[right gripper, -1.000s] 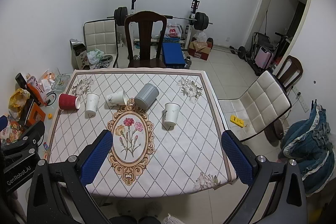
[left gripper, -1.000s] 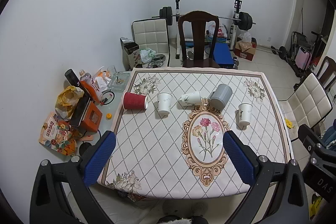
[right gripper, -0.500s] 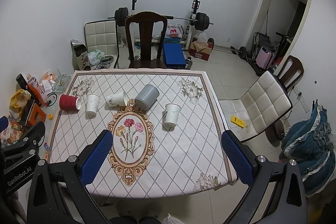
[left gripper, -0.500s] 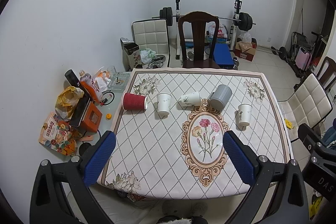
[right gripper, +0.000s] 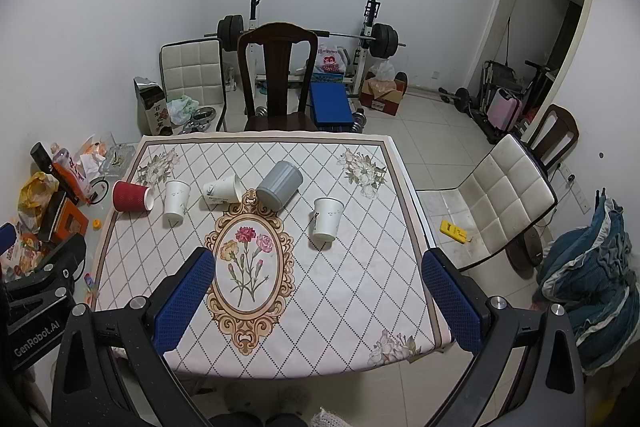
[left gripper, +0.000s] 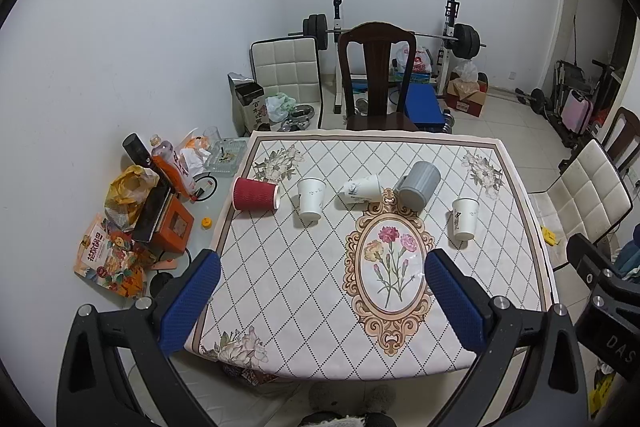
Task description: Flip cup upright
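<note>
Left wrist view — nothing moved since earlier, both hand-held grippers (left gripper: 320, 301) (right gripper: 318, 301) spread wide, empty, red cup (left gripper: 255, 194) lying sideways.

Table (left gripper: 280, 307), patterned cloth: red cup (left gripper: 255, 194), white cup (left gripper: 362, 188), grey cup (left gripper: 418, 183) tipped over; two paper cups (left gripper: 311, 198) upright.

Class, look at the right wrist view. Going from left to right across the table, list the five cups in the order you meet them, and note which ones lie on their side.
red cup (on its side) → white cup → white cup lying on its side → grey cup (tipped over) → white cup nearest the right edge.
</note>
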Tool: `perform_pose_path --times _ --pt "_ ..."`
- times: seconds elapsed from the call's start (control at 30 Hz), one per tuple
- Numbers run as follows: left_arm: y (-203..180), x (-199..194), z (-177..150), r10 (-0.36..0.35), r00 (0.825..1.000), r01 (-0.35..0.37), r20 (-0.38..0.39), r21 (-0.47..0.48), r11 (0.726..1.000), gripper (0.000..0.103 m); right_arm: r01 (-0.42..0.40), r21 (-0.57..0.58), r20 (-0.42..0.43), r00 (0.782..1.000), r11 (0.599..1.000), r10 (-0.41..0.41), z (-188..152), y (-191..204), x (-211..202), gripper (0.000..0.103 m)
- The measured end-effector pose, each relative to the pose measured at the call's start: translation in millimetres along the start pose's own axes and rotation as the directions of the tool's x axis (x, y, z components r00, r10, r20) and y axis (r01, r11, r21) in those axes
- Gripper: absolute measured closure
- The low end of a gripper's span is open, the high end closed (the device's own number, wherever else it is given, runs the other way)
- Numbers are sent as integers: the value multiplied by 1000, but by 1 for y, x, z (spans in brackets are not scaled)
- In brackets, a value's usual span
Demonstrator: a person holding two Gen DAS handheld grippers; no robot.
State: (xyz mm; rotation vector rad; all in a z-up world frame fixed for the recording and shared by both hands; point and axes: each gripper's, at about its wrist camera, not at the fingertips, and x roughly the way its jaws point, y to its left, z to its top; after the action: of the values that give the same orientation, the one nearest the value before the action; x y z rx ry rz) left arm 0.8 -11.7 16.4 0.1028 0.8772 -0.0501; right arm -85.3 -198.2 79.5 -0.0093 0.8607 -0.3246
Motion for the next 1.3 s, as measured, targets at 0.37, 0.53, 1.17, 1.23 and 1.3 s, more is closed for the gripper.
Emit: perform_pose_path --times 0.37,0.53,1.17,1.23,1.3 --pt "0 0 -1 1 1000 -1 2 0 1000 0 -1 1 1 1000 1000 1 0 0 0 0" --pt "-1 -1 0 0 1000 0 1 0 1000 0 -2 2 1 1000 1000 2 0 0 0 0" --pt "-2 -1 0 1 1000 -1 4 -1 1000 0 -4 4 3 1000 1000 4 0 0 0 0" --pt "0 0 -1 -1 1000 1 3 -1 1000 0 -4 4 3 1000 1000 4 0 0 0 0" --pt "0 0 -1 4 1000 -4 6 -1 1000 0 -7 8 1 1000 1000 7 0 0 1 0"
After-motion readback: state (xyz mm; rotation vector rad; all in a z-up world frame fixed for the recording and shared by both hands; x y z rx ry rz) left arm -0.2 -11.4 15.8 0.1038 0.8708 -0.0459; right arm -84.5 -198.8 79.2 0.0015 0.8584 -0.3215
